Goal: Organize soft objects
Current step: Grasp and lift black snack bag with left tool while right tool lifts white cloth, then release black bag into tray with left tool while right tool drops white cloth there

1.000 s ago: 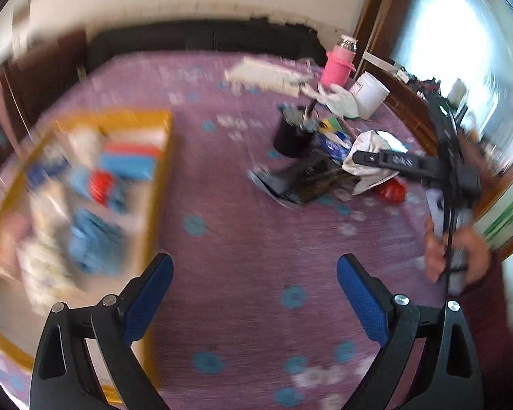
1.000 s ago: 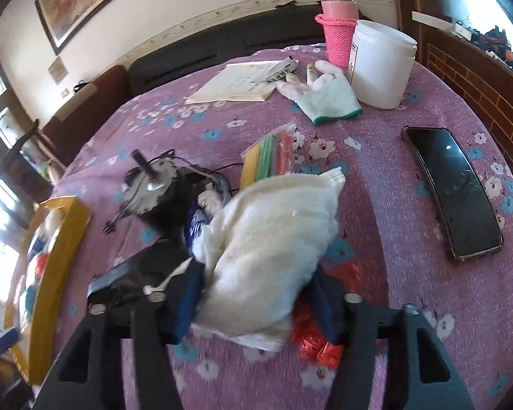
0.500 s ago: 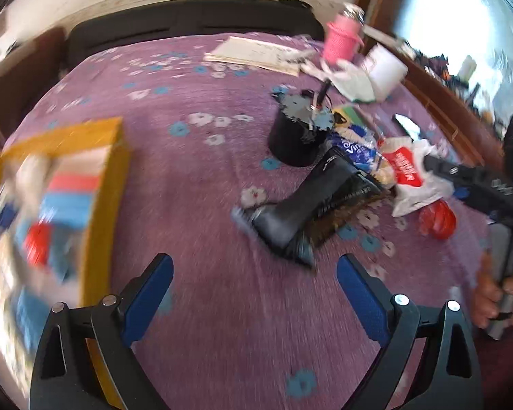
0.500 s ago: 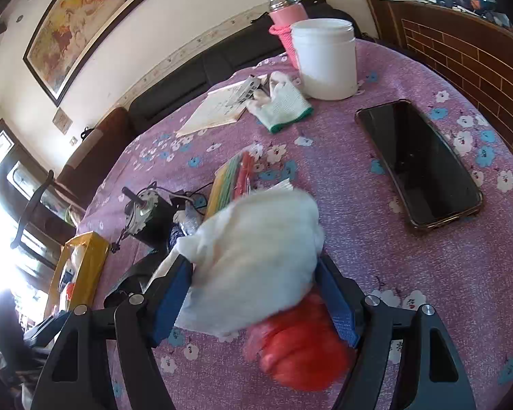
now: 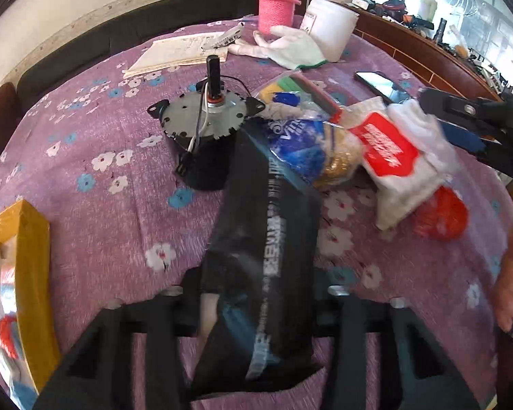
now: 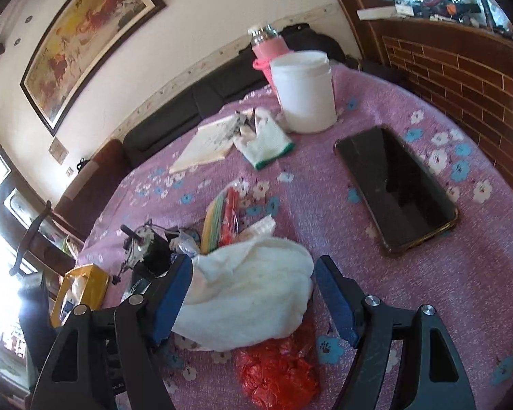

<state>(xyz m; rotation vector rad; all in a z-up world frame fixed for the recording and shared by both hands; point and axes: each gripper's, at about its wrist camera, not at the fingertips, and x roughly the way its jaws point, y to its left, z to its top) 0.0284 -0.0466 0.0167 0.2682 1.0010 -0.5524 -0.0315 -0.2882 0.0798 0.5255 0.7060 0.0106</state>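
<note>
Left wrist view: my left gripper (image 5: 256, 294) had a long black packet (image 5: 263, 239) between its jaws, which were closing; blur kept me from telling whether the pads already pressed on it. White print ran lengthwise down the packet, too smeared to read. Ahead of the jaws, beyond the packet's far end, stood a black motor (image 5: 205, 136) with an upright shaft. Ahead and to the right lay a clear bag with a blue label (image 5: 301, 143) whose letters began "Vin", the rest hidden in a fold. Right of that bag, a white cloth bundle (image 5: 410, 160) carried a red label with white lettering I could not make out, and a red plastic ball (image 5: 441, 212) touched its near side. Low to the left of the jaws showed the rim of a yellow tray (image 5: 30, 239).

Right wrist view: my right gripper (image 6: 253, 300) had its jaws spread wide around the white cloth bundle (image 6: 249, 294). The left pad lay against the cloth; the right pad stood just clear of it. The red plastic ball (image 6: 277, 372) lay on the purple flowered tablecloth (image 6: 325, 184) below the jaws, touching the bundle's underside. Ahead and to the right lay a dark phone (image 6: 396, 188), screen blank. Farther ahead stood a white tub (image 6: 304, 92) and a pink bottle (image 6: 266, 48), with a white glove (image 6: 266, 140) and an open notebook (image 6: 205, 143) beside them; the notebook's writing was too small to read.
</note>
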